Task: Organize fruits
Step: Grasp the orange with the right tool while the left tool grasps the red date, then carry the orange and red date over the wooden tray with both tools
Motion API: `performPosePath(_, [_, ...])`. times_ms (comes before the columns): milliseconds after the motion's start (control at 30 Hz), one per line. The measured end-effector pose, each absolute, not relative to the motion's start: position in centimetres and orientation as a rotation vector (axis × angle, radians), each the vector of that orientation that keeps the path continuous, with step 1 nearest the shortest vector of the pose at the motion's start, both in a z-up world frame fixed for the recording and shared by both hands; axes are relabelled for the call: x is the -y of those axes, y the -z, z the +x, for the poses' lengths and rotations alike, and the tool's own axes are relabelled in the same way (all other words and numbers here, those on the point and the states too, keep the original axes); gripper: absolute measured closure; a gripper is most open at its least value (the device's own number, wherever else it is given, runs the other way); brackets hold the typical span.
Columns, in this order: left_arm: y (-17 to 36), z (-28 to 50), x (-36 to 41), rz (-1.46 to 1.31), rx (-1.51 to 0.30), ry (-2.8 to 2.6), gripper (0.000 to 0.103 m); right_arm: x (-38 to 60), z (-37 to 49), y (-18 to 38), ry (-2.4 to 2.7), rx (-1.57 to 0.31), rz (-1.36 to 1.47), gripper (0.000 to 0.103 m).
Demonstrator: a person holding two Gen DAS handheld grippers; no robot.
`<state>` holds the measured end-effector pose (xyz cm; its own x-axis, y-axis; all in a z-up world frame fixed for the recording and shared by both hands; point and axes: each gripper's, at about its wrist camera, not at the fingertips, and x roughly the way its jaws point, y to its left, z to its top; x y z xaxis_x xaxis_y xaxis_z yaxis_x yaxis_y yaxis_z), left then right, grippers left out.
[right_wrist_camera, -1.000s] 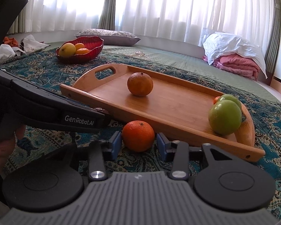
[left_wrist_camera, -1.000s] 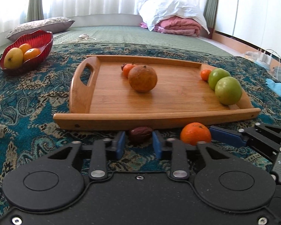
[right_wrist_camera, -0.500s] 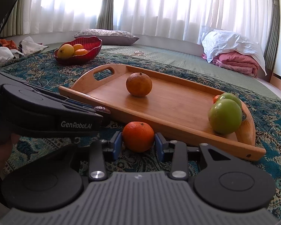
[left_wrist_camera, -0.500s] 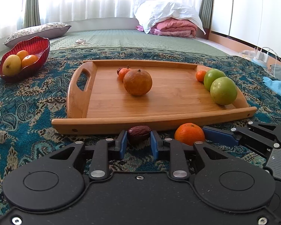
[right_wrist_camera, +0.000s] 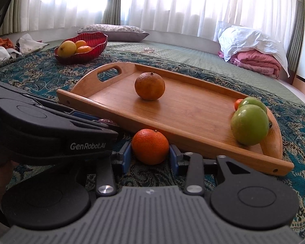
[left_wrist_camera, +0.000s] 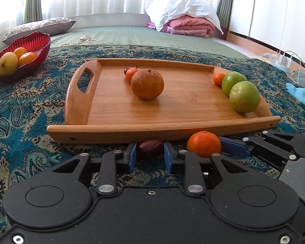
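Observation:
My left gripper is shut on a dark red date just in front of the wooden tray. My right gripper is shut on a bright orange tangerine, which also shows in the left wrist view. On the tray lie a large dull orange, a small tangerine behind it, two green apples at the right end and a small orange fruit beside them.
A red glass bowl with a yellow fruit and two oranges sits far left on the patterned blue cloth. A pillow, pink bedding and white cables lie beyond. The left gripper's body is close to the left of my right gripper.
Both grippers' fingers closed in tighter on their fruits. The view rose slightly and the tray looks a little farther below.

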<state>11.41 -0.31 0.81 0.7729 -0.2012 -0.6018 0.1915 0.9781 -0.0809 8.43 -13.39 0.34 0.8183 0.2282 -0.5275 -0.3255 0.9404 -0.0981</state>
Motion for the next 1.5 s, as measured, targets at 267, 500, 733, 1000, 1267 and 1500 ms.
performPosePath(267, [-1.4, 11.1, 0.2, -0.025, -0.638, 0.208, 0.077, 13.7, 8.5, -0.7, -0.298, -0.536, -0.170, 0.059])
performPosePath(500, [-3.7, 10.7, 0.1, -0.039, -0.567, 0.212, 0.077, 14.5, 8.0, -2.0, -0.274, -0.489, -0.127, 0.059])
performPosePath(733, [-5.2, 12.8, -0.5, -0.061, -0.538, 0.178, 0.077, 15.4, 9.6, -3.4, -0.223, -0.441, -0.102, 0.059])
performPosePath(1000, [-5.8, 17.0, -2.1, -0.099, -0.549, 0.126, 0.077, 16.6, 13.5, -4.0, -0.143, -0.453, -0.071, 0.059])
performPosePath(1267, [-4.6, 20.7, -2.5, -0.096, -0.584, 0.076, 0.077, 17.5, 17.1, -3.3, -0.085, -0.503, -0.043, 0.059])
performPosePath(1500, [-3.6, 22.2, -2.6, -0.102, -0.604, 0.058, 0.077, 17.0, 18.3, -2.8, -0.080, -0.511, -0.078, 0.059])
